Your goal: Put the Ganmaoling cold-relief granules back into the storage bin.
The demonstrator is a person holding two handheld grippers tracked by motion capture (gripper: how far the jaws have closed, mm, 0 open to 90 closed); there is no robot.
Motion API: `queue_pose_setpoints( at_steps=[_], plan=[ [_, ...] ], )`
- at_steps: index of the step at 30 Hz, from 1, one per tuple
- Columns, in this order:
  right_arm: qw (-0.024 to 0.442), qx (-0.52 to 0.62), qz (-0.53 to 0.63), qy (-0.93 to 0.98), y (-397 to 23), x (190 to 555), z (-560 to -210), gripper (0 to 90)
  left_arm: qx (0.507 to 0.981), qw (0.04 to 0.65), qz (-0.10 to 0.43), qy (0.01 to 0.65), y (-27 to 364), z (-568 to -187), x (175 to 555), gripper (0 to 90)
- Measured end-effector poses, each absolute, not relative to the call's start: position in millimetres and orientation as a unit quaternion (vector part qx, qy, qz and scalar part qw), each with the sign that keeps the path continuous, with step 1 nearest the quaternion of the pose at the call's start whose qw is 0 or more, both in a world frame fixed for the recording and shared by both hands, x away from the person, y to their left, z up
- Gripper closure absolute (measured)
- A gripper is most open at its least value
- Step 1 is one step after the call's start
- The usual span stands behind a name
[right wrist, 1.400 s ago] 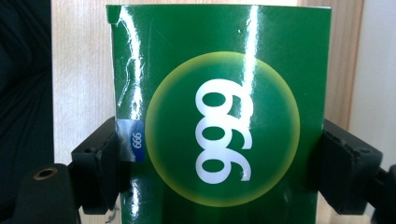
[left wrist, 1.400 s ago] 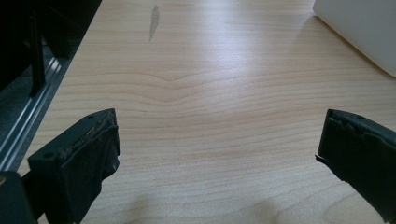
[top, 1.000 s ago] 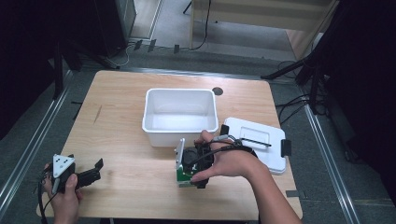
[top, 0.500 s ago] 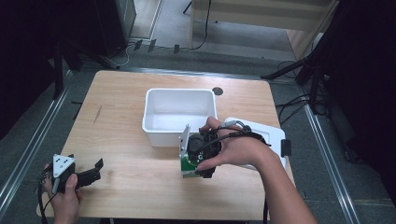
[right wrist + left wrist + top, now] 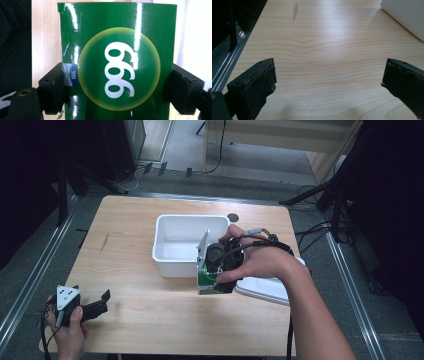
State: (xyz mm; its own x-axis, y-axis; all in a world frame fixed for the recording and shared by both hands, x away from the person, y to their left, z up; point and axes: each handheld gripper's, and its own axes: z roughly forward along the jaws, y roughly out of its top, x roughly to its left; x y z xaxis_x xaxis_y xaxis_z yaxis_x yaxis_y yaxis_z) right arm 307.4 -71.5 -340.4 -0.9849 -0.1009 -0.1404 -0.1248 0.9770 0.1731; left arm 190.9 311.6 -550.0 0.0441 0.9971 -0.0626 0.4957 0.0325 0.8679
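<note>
A glossy green box [image 5: 117,37] with a yellow-ringed circle and white digits is clamped by its two side faces between my right gripper's [image 5: 117,85] black jaws. From above, the right gripper [image 5: 220,265] holds this green box [image 5: 204,279] in the air at the near right corner of the white bin [image 5: 170,260]. My left gripper [image 5: 104,301] rests low at the table's front left, held by a hand. Its jaws stand wide open over bare wood in the left gripper view [image 5: 329,72], with nothing between them.
The white bin is empty and sits mid-table. A white lid [image 5: 265,289] lies flat to its right, partly under the person's right forearm. A dark round hole [image 5: 232,217] marks the tabletop behind the bin. Metal rails [image 5: 30,280] run along both table sides.
My right gripper has lifted the green box off the table and carried it up toward the bin's near right corner. The left gripper has stayed where it was.
</note>
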Motion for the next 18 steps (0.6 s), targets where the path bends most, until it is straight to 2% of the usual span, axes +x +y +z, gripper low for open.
queue_pose_setpoints(
  at_steps=[18],
  plan=[
    [0.095,-0.041,0.090,0.991,-74,341,-301,16.3,0.615,0.381,0.326,0.609,312,-550,191,0.0]
  ],
)
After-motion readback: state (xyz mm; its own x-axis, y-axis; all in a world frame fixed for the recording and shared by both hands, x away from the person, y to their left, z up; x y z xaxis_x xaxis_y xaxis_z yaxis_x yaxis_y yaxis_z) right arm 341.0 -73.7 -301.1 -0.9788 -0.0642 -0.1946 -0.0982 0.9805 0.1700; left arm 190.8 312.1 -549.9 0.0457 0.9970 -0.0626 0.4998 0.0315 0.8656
